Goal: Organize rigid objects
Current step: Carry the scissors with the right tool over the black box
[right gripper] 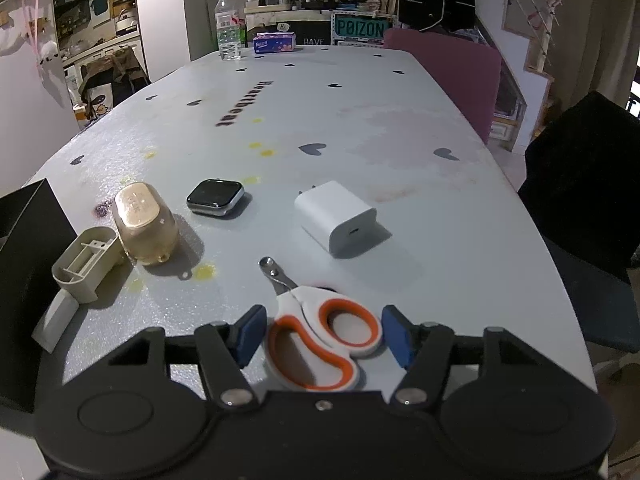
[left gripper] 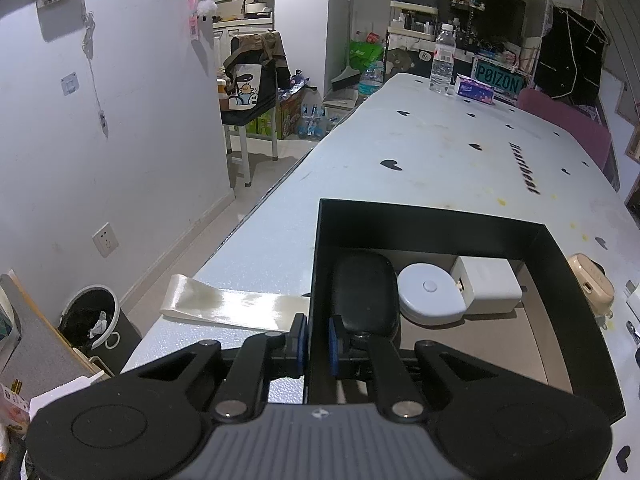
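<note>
At lower centre, left hand-held gripper (left gripper: 318, 346) clamps the black box (left gripper: 576, 308) wall. Right hand-held gripper (right gripper: 323, 334) open, pads either side of scissors (right gripper: 320, 338) on surface (right gripper: 360, 120), not touching.

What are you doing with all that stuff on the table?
Tidying small things into a black box. The left tool is clamped on the box's wall, steadying it. The right tool sits open around the scissors' handles, not yet gripping. A watch, charger and gold case wait on the table.
</note>
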A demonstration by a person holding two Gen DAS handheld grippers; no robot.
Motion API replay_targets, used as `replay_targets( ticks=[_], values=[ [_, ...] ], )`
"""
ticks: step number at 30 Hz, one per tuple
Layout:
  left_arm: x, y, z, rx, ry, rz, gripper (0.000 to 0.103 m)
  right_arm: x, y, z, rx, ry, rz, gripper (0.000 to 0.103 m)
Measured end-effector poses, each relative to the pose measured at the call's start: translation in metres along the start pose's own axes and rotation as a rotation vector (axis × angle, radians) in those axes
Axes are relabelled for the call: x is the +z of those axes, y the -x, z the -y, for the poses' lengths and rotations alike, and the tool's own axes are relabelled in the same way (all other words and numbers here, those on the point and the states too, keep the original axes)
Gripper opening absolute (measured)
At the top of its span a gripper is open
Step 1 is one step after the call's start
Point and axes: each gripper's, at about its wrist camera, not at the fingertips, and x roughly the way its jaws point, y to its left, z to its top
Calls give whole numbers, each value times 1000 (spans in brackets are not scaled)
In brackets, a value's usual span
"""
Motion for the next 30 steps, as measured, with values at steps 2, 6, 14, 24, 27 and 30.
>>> replay_targets(
  ticks=[2,6,14,24,27,30],
  values=[
    [0,0,0,-1,2,0,11,0,2,0,-1,-6,2,64],
    [0,0,-1,-1,1,0,11,1,8,3,2,-38,25,64],
    [0,0,-1,-2,1,0,11,4,38,1,29,-87,129,64],
    [0,0,-1,-2,2,0,11,20,99,-60,244,21,267,64],
    [0,0,-1,-4,4,0,11,23,103,-87,313,104,238,64],
    [0,0,-1,-4,4,0,11,23,100,-119,357,217,202,64]
  ],
)
